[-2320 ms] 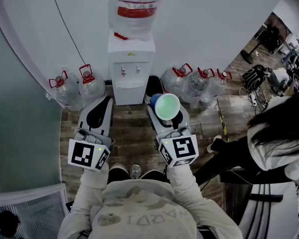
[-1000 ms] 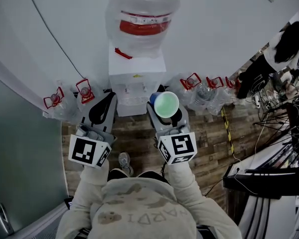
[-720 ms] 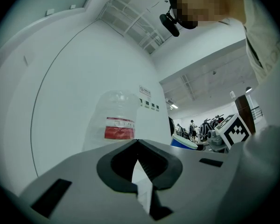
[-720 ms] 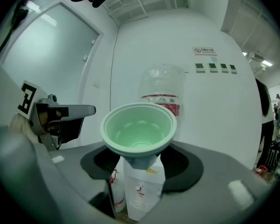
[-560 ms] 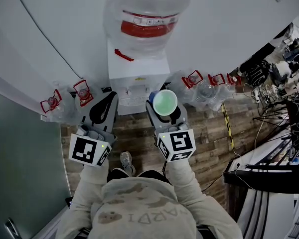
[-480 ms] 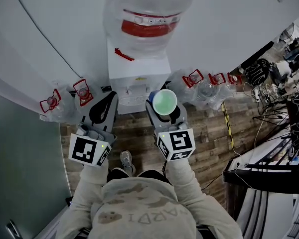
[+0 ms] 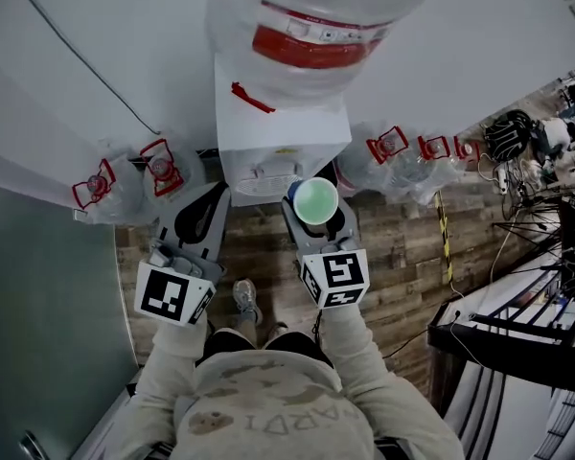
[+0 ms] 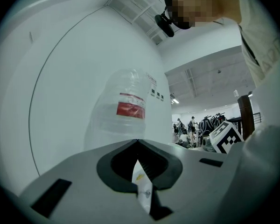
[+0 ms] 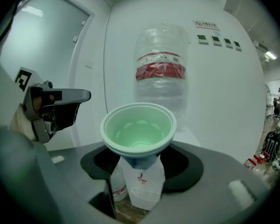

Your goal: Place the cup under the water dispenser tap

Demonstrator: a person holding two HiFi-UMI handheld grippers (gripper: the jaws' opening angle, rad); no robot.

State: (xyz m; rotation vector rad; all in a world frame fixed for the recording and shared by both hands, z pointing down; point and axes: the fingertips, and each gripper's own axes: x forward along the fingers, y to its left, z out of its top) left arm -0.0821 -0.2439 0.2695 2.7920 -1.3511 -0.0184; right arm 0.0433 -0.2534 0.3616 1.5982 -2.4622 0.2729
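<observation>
A white wall [image 7: 96, 36] fills the top of the head view, with a wood floor [image 7: 402, 247] below it. Against the wall stands the white dispenser [image 7: 278, 127], and a big clear bottle [image 7: 316, 17] with a red band sits upside down on top of it. Spare jugs [image 7: 125, 175] with red handles stand on the floor to the left of the dispenser, and more of them [image 7: 402, 156] stand to its right. Black stands and cables [image 7: 517, 324] crowd the right edge.

The person, in a pale top [image 7: 268, 405], faces the dispenser with both arms out and one shoe [image 7: 244, 300] showing between them.

The left gripper [image 7: 214, 196] points at the dispenser's left front corner. Its jaws meet at the tips, with only a thin slit behind them and nothing in it.

The right gripper [image 7: 316, 217] points at the dispenser's right front and holds the cup [image 7: 316, 200]. Its jaws stand fairly wide and clamp the cup low on its sides.

The cup is upright, green inside and blue outside, and it looks empty. It hangs in the air just in front of the dispenser, close to the taps [image 7: 268, 172] and a little to their right. Whether it sits under a tap cannot be told.
</observation>
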